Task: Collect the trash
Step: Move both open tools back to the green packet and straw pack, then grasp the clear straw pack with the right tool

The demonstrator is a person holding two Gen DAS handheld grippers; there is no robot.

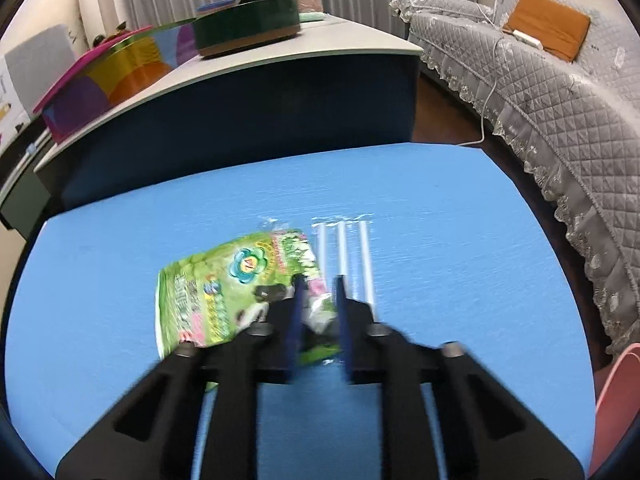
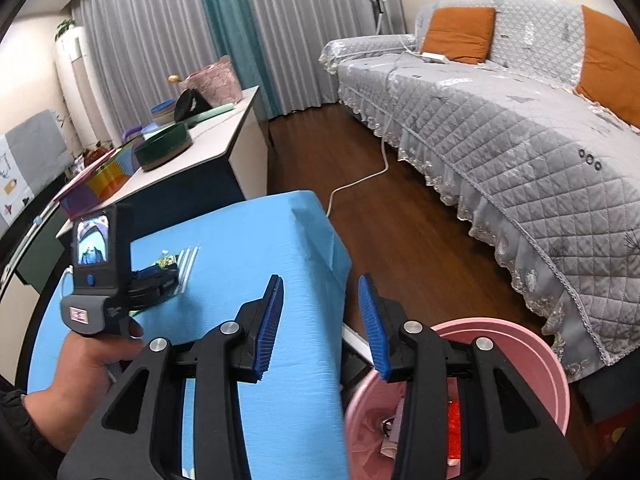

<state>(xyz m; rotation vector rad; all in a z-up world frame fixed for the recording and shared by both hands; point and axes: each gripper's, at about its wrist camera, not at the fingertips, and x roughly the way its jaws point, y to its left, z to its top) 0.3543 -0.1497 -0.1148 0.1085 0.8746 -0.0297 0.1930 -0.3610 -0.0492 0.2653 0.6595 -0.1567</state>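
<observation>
A green printed snack wrapper (image 1: 224, 292) lies on the blue table (image 1: 440, 220), beside a clear pack of white straws (image 1: 352, 256). My left gripper (image 1: 319, 284) points down at the wrapper's right end, and its blue pads are shut on that crumpled edge; the picture is blurred there. In the right wrist view the left gripper (image 2: 160, 280) is held by a hand (image 2: 92, 364) over the wrapper (image 2: 166, 260). My right gripper (image 2: 320, 304) stands open with nothing between its fingers, above the table's right edge and a pink bin (image 2: 520, 352) that holds some trash.
A grey quilted sofa (image 2: 520, 140) with orange cushions runs along the right. Behind the blue table, a white-topped cabinet (image 1: 320, 52) carries a dark green round box (image 1: 248, 28) and colourful boxes. A white cable (image 2: 360, 184) lies on the wooden floor.
</observation>
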